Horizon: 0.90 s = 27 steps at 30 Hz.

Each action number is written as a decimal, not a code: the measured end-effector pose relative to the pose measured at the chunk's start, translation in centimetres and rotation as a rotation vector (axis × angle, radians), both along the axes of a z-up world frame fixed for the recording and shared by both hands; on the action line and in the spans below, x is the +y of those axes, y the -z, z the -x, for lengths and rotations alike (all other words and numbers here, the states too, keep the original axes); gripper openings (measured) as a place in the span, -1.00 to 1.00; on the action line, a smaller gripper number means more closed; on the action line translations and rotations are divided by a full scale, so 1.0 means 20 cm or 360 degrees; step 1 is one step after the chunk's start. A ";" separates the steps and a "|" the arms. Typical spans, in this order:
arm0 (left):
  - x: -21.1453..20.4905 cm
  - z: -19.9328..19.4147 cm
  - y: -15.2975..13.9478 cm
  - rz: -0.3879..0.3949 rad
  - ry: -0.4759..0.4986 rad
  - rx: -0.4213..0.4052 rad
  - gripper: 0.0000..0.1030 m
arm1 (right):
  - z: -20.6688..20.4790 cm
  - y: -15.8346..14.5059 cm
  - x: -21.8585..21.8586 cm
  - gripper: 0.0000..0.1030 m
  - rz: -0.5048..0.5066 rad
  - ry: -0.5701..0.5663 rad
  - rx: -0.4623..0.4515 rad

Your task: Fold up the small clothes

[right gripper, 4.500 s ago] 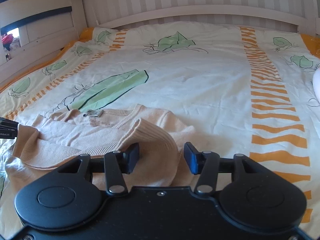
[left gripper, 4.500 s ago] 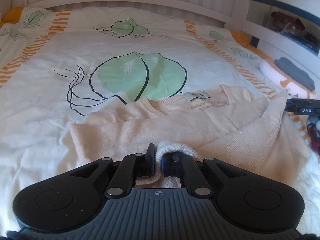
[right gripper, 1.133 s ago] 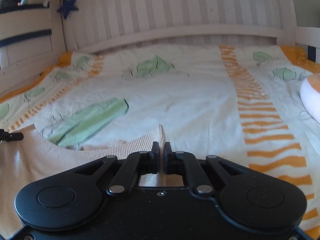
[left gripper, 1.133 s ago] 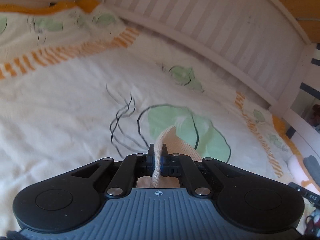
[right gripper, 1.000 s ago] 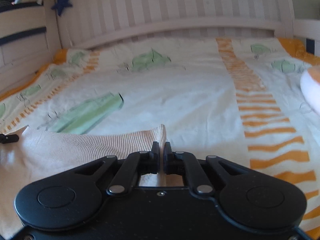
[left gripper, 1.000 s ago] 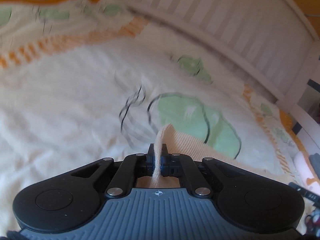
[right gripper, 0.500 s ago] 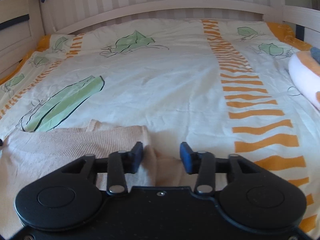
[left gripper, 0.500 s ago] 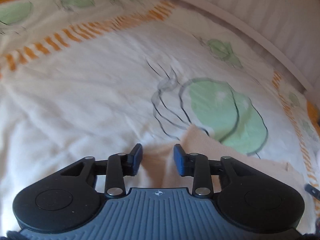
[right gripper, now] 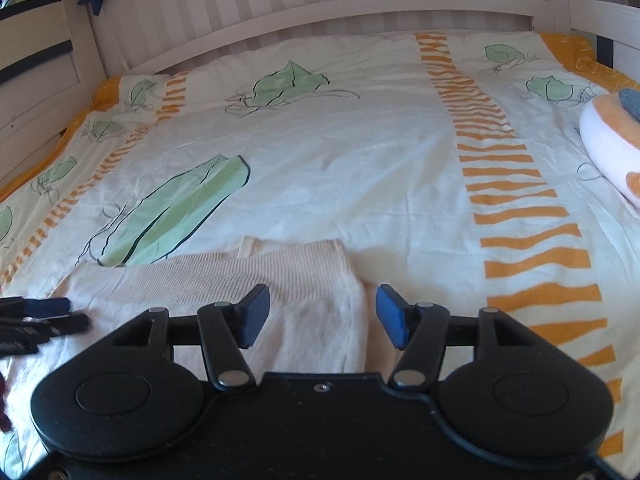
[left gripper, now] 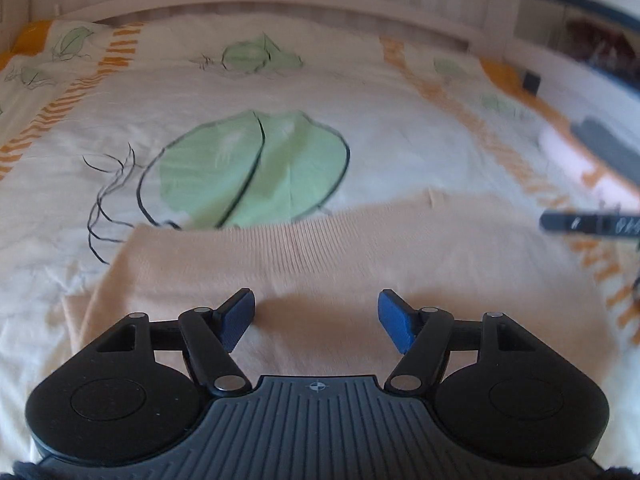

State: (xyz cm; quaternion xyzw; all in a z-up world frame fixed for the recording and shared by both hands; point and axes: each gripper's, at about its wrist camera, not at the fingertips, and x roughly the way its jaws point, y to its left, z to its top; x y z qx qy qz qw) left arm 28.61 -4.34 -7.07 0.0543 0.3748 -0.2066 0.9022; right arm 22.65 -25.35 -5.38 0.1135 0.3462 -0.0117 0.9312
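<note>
The bed's duvet cover [right gripper: 360, 168], white with green leaf prints and orange striped bands, gave broad flat room on all sides but the near one, bounded at the far end by the slatted white bed rail [right gripper: 340, 12]. A white and orange cushion [right gripper: 608, 152] lay well off at the right edge. The peach knit sweater [left gripper: 340, 264] lay folded flat on the cover just ahead of both grippers, its ribbed hem forming the far edge. It looked light, soft and limp, likely to sag and slide off any single pinch, so the two near corners or the side folds seemed the best holds. The left gripper [left gripper: 314, 316] hovered over the sweater's middle, jaws opening wide and nothing pinched. The right gripper [right gripper: 322, 314] was over the sweater's right edge, jaws likewise opening, the cloth below them but not clamped.
</note>
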 end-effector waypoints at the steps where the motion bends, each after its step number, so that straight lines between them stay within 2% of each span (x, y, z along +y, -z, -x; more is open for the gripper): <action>1: -0.02 0.00 0.03 -0.0061 -0.0003 0.0001 0.30 | 0.01 0.00 0.00 0.29 -0.0011 -0.0002 0.0016; 3: -0.03 0.00 0.07 -0.0100 -0.0004 0.0017 0.36 | 0.02 0.00 0.00 0.37 -0.0033 0.0008 0.0048; 4: -0.01 -0.01 0.07 -0.0082 -0.0019 0.0029 0.39 | 0.03 0.00 -0.01 0.38 -0.0059 0.0019 0.0071; 9: 0.02 -0.02 0.06 -0.0005 -0.0042 0.0104 0.44 | 0.07 0.03 -0.12 0.60 -0.0361 0.0147 0.0204; 11: 0.03 -0.02 0.06 0.0019 -0.0046 0.0118 0.48 | 0.10 0.05 -0.17 0.62 -0.0478 0.0208 0.0241; 16: 0.04 -0.03 0.06 0.0060 -0.0062 0.0147 0.52 | 0.10 0.16 -0.23 0.66 -0.0615 0.0228 0.0323; 20: 0.04 -0.05 0.07 0.0141 -0.0103 0.0196 0.68 | 0.06 0.21 -0.24 0.93 -0.0732 0.0171 0.0304; 27: 0.01 -0.06 0.07 0.0160 -0.0145 0.0218 0.86 | 0.00 0.28 -0.25 1.00 -0.1008 0.0062 0.0242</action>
